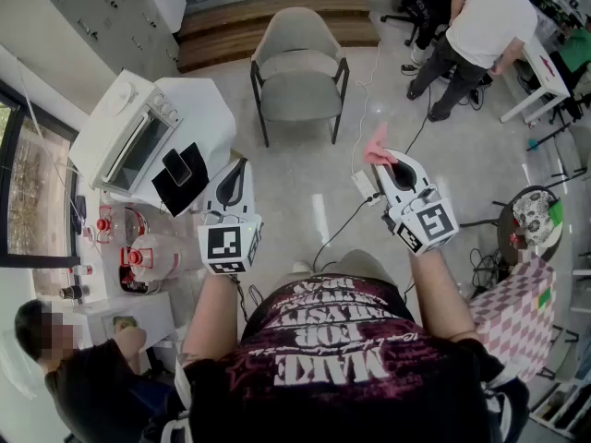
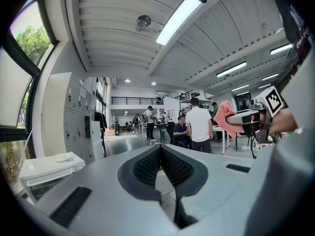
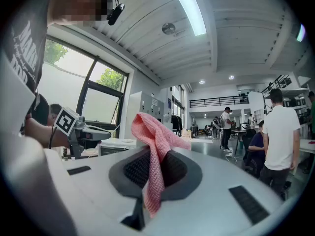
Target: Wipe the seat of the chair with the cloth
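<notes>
Wiping is not yet begun: cloth (image 3: pixel 153 146) is clamped between right gripper (image 1: pixel 386 162) fingers; left gripper (image 2: pixel 161 149) fingers are pressed together, nothing held; chair (image 1: pixel 297 63) seat is well ahead, untouched.

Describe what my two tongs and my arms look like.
The left tongs and right tongs are matching pale grey shells with dark ribbed pads around a teardrop opening. At the wrist end, the left cube and right cube are white with black square markers. The person wears a black short-sleeved T-shirt with pale lettering, leaving the forearms uncovered.
</notes>
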`<state>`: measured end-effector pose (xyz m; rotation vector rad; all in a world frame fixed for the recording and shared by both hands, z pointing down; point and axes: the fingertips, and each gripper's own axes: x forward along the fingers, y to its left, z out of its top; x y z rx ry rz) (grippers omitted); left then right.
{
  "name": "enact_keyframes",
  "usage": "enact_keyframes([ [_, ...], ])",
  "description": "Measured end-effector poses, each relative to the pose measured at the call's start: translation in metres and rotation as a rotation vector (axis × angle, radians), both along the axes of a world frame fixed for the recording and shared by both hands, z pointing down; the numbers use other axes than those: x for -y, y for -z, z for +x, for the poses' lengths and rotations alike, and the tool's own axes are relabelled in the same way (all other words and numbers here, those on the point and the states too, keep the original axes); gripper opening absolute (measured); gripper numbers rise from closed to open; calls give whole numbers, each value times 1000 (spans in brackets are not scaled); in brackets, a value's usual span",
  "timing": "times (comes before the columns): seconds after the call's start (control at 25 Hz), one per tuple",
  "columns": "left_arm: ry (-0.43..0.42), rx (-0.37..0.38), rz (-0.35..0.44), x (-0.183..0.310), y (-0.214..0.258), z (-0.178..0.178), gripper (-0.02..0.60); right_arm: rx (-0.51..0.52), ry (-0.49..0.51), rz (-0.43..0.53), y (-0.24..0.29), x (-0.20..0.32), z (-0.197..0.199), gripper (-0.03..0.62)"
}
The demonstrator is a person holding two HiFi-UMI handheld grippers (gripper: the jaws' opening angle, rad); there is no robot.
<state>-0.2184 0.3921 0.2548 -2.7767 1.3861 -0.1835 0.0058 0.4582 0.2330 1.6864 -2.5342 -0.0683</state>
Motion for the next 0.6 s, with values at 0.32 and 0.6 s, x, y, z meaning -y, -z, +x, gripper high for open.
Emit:
enact_keyframes([
  [0.32,-8,-6,8,6,0,-3,5,9,12,-1,0,3,-13,26],
  [0.6,4,7,15,18,-1,7,6,47,16,-25,-10,17,1,28],
])
